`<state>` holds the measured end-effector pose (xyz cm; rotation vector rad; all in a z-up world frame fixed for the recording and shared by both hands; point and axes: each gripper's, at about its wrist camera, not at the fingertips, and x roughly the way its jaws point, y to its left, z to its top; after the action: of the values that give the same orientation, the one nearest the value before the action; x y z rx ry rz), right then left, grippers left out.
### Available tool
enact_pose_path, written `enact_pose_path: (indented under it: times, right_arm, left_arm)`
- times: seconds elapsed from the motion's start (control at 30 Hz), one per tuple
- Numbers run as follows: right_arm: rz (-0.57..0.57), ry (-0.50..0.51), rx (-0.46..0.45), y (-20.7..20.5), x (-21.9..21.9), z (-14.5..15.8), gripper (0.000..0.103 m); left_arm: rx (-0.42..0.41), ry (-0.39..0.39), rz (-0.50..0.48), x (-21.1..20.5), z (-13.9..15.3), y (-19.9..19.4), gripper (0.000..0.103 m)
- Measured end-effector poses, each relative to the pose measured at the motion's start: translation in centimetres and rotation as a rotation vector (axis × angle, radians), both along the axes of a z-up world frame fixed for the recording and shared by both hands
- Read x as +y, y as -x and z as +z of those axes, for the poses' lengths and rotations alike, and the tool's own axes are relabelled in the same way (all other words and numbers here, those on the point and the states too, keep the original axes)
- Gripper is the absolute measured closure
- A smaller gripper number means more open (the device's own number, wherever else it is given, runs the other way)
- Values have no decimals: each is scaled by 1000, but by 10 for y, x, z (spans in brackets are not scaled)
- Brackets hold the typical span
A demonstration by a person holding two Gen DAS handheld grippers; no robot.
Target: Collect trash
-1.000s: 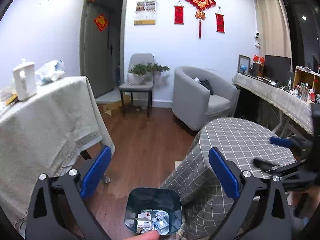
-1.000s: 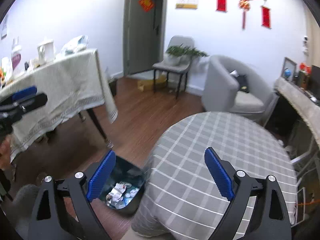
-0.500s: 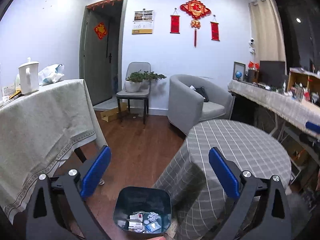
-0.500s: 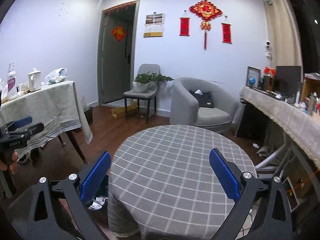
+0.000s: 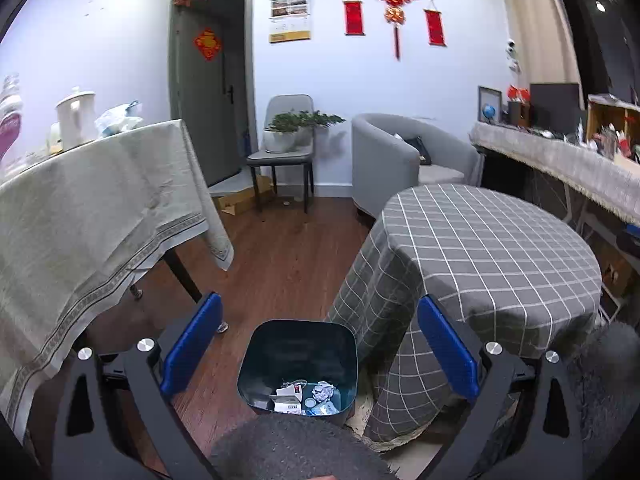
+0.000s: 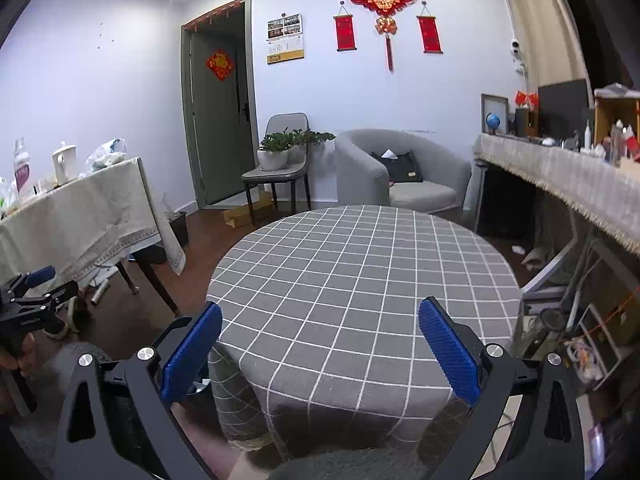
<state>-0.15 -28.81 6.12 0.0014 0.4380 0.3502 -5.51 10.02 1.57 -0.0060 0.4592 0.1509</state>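
The round bench in grey checked cloth carries nothing. Beside it on the floor, the dark square plastic bin holds crumpled paper trash, apparently collected. Both the left tongs and right tongs gape, holding nothing.

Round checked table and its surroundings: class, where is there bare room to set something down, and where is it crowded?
The round checked table top is bare from edge to edge. The wood floor lies open between it, the draped table and the trash bin. Crowded: the draped table's far end with the kettle, and the cluttered side counter.
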Motion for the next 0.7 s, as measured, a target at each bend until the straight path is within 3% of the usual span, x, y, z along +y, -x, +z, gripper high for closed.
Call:
enact_pose_path:
  times: [0.2, 0.7]
  right_arm:
    - [36, -35, 2, 3, -3, -2, 3]
    - [73, 35, -6, 6, 10, -1, 3]
  left_arm:
    - [34, 7, 1, -2, -9, -3, 3]
    - [45, 51, 10, 5, -13, -6, 3]
